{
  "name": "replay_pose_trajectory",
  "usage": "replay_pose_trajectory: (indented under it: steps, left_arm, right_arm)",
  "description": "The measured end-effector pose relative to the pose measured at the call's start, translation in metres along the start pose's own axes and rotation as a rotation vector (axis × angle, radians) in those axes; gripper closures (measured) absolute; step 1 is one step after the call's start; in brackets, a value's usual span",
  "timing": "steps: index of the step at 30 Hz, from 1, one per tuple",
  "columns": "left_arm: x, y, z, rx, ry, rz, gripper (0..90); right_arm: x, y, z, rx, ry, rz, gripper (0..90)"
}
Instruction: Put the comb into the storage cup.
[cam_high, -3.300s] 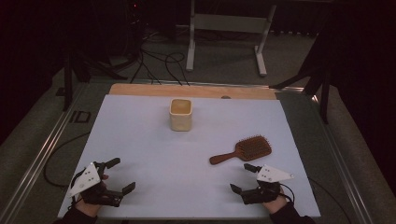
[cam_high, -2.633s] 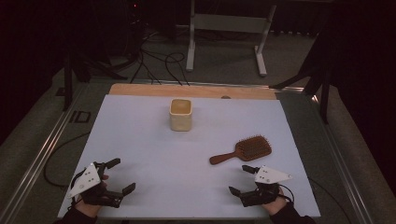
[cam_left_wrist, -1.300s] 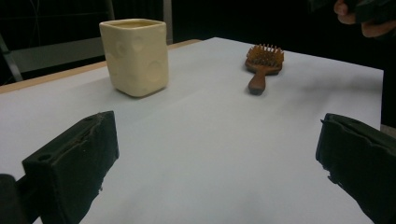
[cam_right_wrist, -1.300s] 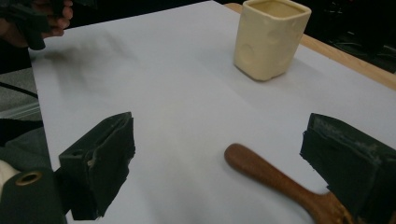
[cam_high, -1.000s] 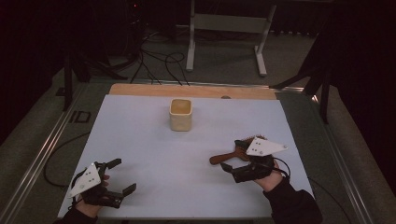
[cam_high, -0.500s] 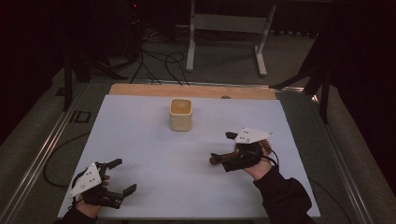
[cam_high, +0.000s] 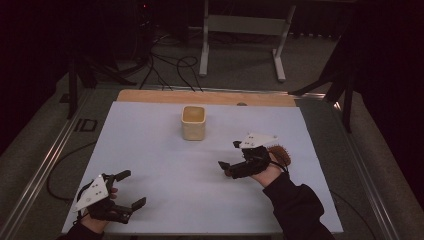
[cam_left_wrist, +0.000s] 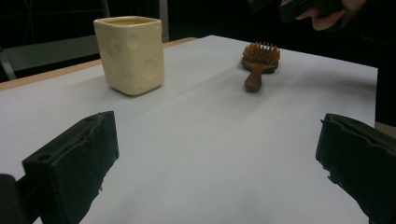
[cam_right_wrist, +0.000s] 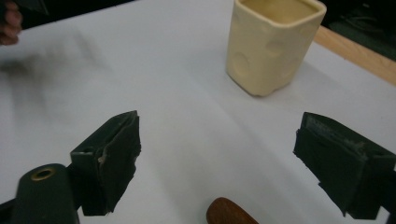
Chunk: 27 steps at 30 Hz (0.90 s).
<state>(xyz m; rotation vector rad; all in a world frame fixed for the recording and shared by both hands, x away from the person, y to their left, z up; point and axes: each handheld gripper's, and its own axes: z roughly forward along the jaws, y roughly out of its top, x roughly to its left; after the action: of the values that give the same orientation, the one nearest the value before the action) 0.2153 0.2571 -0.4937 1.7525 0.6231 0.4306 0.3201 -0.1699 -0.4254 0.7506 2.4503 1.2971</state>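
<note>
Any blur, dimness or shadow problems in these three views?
High view: dim, surroundings nearly black. Left gripper view: cup and hairbrush sharp enough, near jaws soft. Right gripper view: smeared grey shadow at upper left on the white table; the brush handle tip cut off at the bottom edge.

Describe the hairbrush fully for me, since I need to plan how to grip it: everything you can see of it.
The hairbrush looks like reddish-brown wood, with a short rounded handle and a broader head whose bristles point up. It lies flat on the white table cover, to the right of the cream cup and apart from it. The right tongs hover open over the handle, whose rounded end shows between the jaws; no contact can be seen. In the high view the hand hides much of the brush.
</note>
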Motion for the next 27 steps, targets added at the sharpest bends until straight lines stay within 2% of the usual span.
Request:
replay_pose_trajectory:
  steps: [5, 11, 19, 23, 27]
  left_arm:
    - [0.0, 0.0, 0.0, -0.001, 0.0, -0.001, 0.2]
    - [0.0, 0.0, 0.0, -0.002, -0.001, -0.003, 0.1]
    - [0.0, 0.0, 0.0, -0.002, -0.004, -0.004, 0.1]
    - [0.0, 0.0, 0.0, -0.001, -0.004, -0.002, 0.1]
    - [0.0, -0.001, 0.001, 0.0, -0.005, -0.003, 0.2]
  right_arm:
    - [-0.003, -0.003, 0.007, 0.018, -0.014, 0.013, 16.8]
    - [-0.009, -0.009, 0.016, 0.041, -0.025, 0.05, 24.8]
    - [-0.016, -0.02, 0.032, 0.096, -0.075, 0.104, 43.3]
    - [-0.018, -0.024, 0.038, 0.116, -0.091, 0.112, 56.2]
    - [-0.018, -0.027, 0.044, 0.15, -0.109, 0.111, 64.5]
